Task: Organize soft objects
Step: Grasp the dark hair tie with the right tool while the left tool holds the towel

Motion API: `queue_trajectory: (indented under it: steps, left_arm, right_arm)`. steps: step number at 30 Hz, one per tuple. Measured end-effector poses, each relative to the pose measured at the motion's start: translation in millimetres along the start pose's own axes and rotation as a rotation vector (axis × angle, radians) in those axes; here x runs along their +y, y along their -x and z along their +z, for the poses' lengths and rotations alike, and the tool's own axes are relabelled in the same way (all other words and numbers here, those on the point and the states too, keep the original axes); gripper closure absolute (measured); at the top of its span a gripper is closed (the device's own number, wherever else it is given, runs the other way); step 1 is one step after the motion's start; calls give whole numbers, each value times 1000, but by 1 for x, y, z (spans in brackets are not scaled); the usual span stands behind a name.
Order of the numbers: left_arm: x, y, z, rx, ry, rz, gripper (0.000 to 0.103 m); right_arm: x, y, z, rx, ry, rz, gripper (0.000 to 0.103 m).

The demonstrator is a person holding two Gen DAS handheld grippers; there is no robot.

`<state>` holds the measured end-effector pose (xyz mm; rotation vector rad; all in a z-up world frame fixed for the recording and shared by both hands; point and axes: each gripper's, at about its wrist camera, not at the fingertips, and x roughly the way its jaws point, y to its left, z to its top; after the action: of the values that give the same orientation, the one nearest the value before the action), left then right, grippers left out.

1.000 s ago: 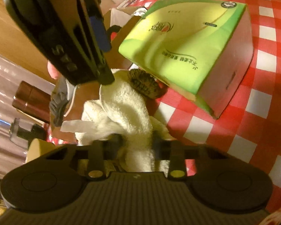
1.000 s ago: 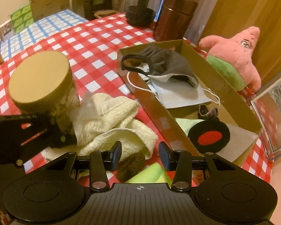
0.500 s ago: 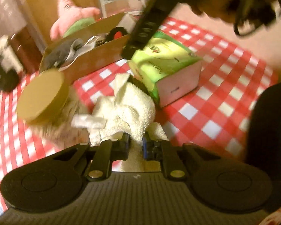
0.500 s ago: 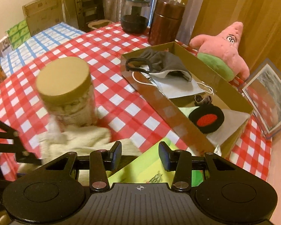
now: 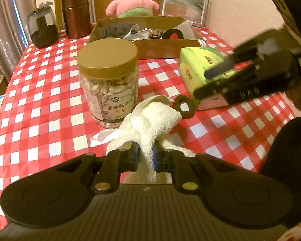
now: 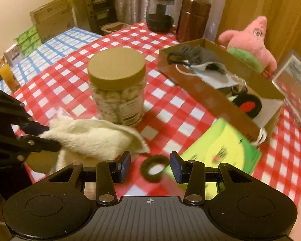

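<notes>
We counted one fluffy cream towel (image 5: 154,116), pinched in our left gripper (image 5: 145,156) jaws above the checked tabletop (image 5: 40,110). One fuzzy dark ring-shaped hair tie (image 6: 155,165) lay between our right gripper (image 6: 149,167) jaws, spread wide. One round jar (image 5: 108,84), one cardboard box (image 6: 210,92).

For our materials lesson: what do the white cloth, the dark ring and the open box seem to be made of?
White cloth: terry cotton, seemingly; looped, fluffy pile. Dark ring: probably a fabric-covered elastic; matte, fuzzy surface. Open box: brown cardboard; thin, flat, dull walls.
</notes>
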<state>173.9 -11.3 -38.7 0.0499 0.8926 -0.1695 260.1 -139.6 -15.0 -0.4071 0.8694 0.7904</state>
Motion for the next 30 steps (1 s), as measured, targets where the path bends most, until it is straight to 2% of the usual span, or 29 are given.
queue_trajectory:
  steps: [4, 7, 10, 12, 13, 15, 18, 19, 22, 23, 24, 27, 30]
  left_arm:
    - [8, -9, -4, 4, 21, -22, 91]
    - [14, -15, -4, 3, 40, -37, 89]
    - [20, -22, -3, 17, 55, -43, 82]
    - [21, -27, -1, 26, 54, -46, 67]
    - [21, -30, 1, 33, 52, -53, 64]
    - [20, -36, 3, 37, 51, -53, 50]
    - [20, -47, 6, 51, 61, -47, 36]
    - [19, -51, 6, 55, 62, -43, 35]
    - [18, -63, 6, 79, 75, -61, 36]
    - [17, -66, 5, 89, 78, -69, 41]
    - [17, -68, 5, 97, 81, -73, 59]
    - [17, -63, 6, 94, 81, -71, 87]
    - [22, -50, 9, 75, 81, -68, 90]
  right_arm:
    - [16, -5, -9, 16, -89, -49, 59]
    - [18, -11, -13, 26, -207, -60, 59]
    - [18, -19, -22, 39, -323, -93, 59]
    - [18, -22, -29, 32, -389, -91, 59]
    - [17, -25, -33, 27, -420, -90, 59]
    - [16, -28, -40, 16, -471, -100, 59]
    - [12, -29, -49, 2, -540, -121, 59]
    - [10, -29, -51, -7, -565, -120, 59]
    - [6, -24, -58, -29, -615, -126, 59]
    - [6, -23, -59, -35, -625, -127, 59]
    - [6, -22, -61, -37, -634, -128, 59]
    - [6, -25, -63, -45, -652, -117, 59]
    - [6, -26, -63, -70, -665, -117, 59]
